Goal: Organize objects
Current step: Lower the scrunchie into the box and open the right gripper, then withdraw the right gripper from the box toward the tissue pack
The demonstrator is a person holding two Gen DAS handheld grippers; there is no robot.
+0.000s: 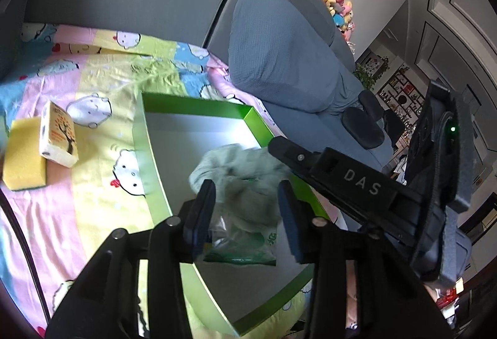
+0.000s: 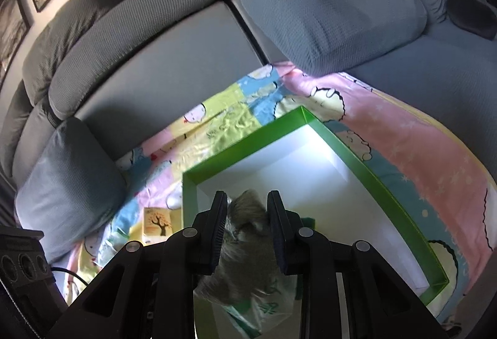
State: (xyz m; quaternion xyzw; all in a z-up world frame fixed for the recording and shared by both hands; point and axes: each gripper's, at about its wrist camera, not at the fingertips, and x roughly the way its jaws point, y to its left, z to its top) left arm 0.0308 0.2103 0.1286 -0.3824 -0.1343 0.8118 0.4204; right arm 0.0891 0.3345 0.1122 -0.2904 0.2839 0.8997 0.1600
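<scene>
A green box with a white inside [image 1: 155, 171] [image 2: 357, 152] lies open on a cartoon-print blanket on the sofa. A clear bag with green print, stuffed with grey-green material [image 1: 245, 183] [image 2: 248, 252], hangs over the box's inside. My right gripper [image 2: 247, 214] is shut on the top of the bag; it also shows in the left wrist view [image 1: 298, 157], reaching in from the right. My left gripper [image 1: 247, 199] is open with its fingers either side of the bag, not pressing it.
A yellow sponge [image 1: 26, 152] and a small tissue pack with a tree print [image 1: 59, 134] [image 2: 157, 224] lie on the blanket [image 1: 93, 84] left of the box. Grey sofa cushions [image 2: 326, 12] and a blue pillow [image 2: 68, 183] surround it. Plush toys [image 1: 335, 0] sit behind.
</scene>
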